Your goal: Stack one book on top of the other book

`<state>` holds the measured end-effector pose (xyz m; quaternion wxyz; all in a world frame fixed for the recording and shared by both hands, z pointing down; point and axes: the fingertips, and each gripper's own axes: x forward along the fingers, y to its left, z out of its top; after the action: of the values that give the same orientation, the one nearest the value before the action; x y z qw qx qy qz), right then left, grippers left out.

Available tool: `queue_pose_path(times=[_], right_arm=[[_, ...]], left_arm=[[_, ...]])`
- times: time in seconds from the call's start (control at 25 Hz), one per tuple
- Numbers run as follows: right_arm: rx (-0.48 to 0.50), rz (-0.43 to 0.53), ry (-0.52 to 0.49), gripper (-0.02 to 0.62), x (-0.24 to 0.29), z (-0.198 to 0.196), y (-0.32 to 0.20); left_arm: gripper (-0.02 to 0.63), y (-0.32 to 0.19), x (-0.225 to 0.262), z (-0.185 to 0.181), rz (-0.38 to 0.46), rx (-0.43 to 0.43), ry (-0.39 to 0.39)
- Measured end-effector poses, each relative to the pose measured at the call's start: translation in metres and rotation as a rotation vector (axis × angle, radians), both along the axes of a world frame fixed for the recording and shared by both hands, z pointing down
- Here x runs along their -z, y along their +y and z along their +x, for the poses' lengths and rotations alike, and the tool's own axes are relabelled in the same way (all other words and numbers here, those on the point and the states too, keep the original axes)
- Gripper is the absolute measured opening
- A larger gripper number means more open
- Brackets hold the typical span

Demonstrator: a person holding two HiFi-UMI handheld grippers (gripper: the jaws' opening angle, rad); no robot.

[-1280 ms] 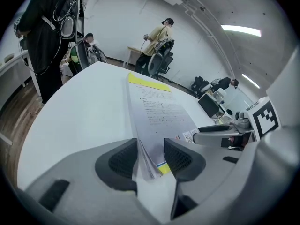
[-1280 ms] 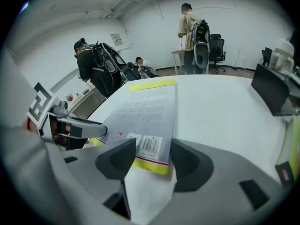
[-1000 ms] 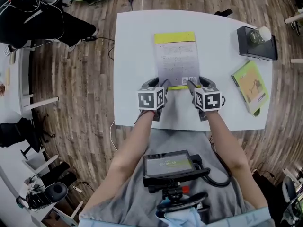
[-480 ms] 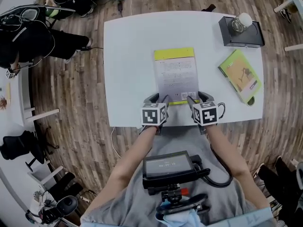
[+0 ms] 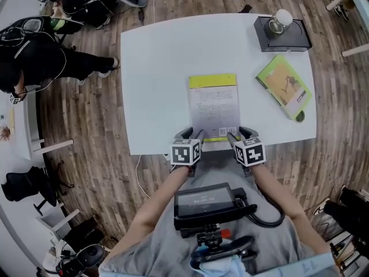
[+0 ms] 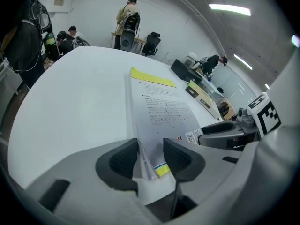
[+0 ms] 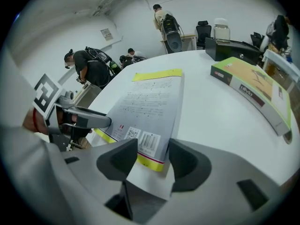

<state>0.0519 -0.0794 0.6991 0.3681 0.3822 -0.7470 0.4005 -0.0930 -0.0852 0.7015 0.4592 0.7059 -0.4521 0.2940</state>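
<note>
A thin grey book with a yellow band [image 5: 213, 105] lies on the white table [image 5: 155, 85], its near end close to the table's front edge. My left gripper [image 5: 193, 136] is shut on its near left corner [image 6: 151, 156], and the jaws have just closed a little further. My right gripper [image 5: 237, 136] is shut on the near right corner by the barcode [image 7: 152, 158]. The book's cover [image 6: 161, 107] runs away from both grippers [image 7: 150, 102]. A green book [image 5: 283, 87] lies flat at the right of the table [image 7: 255, 90], apart from the grey one.
A black box [image 5: 282, 32] with a jar [image 5: 282, 19] on it stands at the far right corner. A device [image 5: 210, 203] hangs at my chest below the table edge. Bags and a person are on the wooden floor at the left.
Both grippers have drawn back toward me, and the grey book has slid with them from mid-table to near the front edge. The green book and the box have stayed in place.
</note>
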Motion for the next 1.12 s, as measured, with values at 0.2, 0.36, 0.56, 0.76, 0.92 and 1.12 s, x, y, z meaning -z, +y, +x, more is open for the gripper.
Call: queue_pose_path(times=[0.2, 0.36, 0.56, 0.76, 0.92, 1.12], right_arm=[[0.033, -0.012, -0.042, 0.224, -0.002, 0.001, -0.001], [0.047, -0.017, -0.032, 0.224, -0.002, 0.009, -0.003], [0.077, 0.054, 0.03, 0.224, 0.012, 0.031, -0.013], [0.035, 0.116, -0.001, 0.224, 0.038, 0.049, -0.03], [0.029, 0.155, -0.003, 0.224, 0.052, 0.063, -0.041], [0.029, 0.216, 0.009, 0.224, 0.068, 0.084, -0.06]], left_arm=[[0.183, 0.0, -0.001, -0.001, -0.022, -0.006, 0.02], [0.184, 0.001, 0.001, -0.003, -0.051, 0.023, 0.078], [0.189, 0.004, 0.021, -0.015, -0.028, 0.028, 0.088], [0.189, -0.001, 0.056, 0.0, 0.047, -0.024, 0.126], [0.189, -0.013, 0.079, 0.033, 0.09, -0.109, 0.165], [0.189, -0.034, 0.098, 0.088, 0.094, -0.133, 0.308]])
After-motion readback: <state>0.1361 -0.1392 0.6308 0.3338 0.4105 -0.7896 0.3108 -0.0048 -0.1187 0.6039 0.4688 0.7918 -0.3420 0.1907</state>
